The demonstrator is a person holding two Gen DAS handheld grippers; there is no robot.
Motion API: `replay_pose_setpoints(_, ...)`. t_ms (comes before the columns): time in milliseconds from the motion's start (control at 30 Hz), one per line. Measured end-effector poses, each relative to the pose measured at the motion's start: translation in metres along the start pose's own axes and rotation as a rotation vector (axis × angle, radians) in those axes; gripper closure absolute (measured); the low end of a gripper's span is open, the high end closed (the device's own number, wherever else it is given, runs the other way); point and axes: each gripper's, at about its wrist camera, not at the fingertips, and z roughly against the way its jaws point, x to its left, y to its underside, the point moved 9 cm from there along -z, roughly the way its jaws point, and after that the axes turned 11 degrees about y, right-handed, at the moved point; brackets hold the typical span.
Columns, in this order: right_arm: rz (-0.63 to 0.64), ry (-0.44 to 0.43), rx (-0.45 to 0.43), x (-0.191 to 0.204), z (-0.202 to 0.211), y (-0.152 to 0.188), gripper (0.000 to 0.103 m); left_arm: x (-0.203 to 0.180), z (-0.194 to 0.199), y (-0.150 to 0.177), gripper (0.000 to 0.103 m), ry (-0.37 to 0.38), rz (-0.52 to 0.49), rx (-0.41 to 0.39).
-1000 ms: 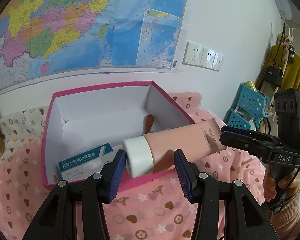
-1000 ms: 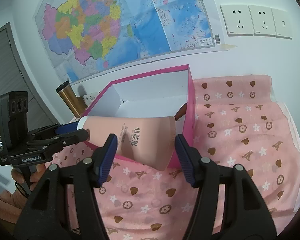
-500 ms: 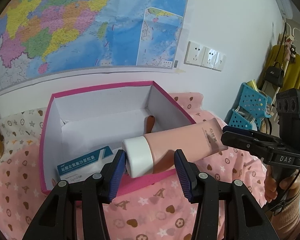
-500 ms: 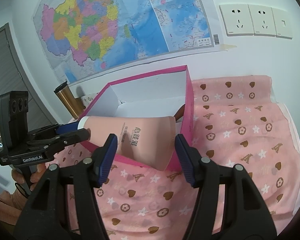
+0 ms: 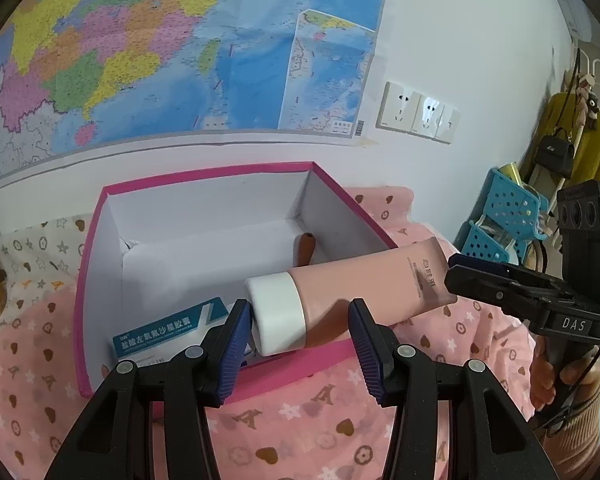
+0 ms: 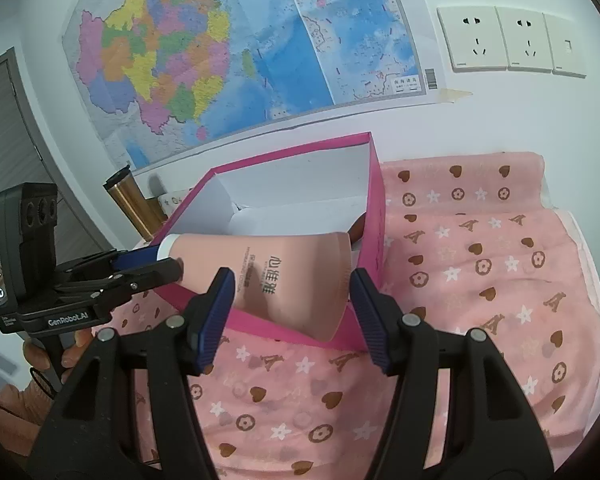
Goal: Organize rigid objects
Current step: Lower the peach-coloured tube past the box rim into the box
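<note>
- The task looks partly done: a blue-and-white carton (image 5: 160,328) already lies flat at about 7 o'clock on the floor of the pink box (image 5: 208,170), and a brown rounded object (image 5: 304,248) (too hidden to name) leans near the wall at 3 o'clock.
- The pink tube (image 5: 360,280) is not yet in. It hangs tilted across the box's near rim at roughly 5 o'clock, with its cap over the inside and its flat end outside.
- The left gripper (image 5: 296,320) is clamped on the white cap, with a pad against each side.
- The right gripper (image 6: 288,292) is clamped across the tube's wide flat end.
- What is left, by my judgement: lower the tube onto the box floor and let go. No other loose item shows on the cloth.
- The tube is smooth matte plastic with dark print, round at the cap and widening to a flat crimped tail.
- The cap is a plain, glossy, hard white cylinder.
- The box is stiff card, magenta outside and white inside, with straight walls and no lid.
- The carton is thin printed card with sharp edges.
- The cloth (image 5: 320,420) under everything is soft pink fabric printed with hearts, stars and flowers, and it is slightly rumpled.
</note>
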Motion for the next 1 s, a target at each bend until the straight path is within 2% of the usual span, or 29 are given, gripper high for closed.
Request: replay_pose_setpoints(1000,0.013,0.035,0.01,-0.002,-0.014,-0.009,0.041,0.011,-0.011,-0.006,0.053,-0.003,0.025,0.001)
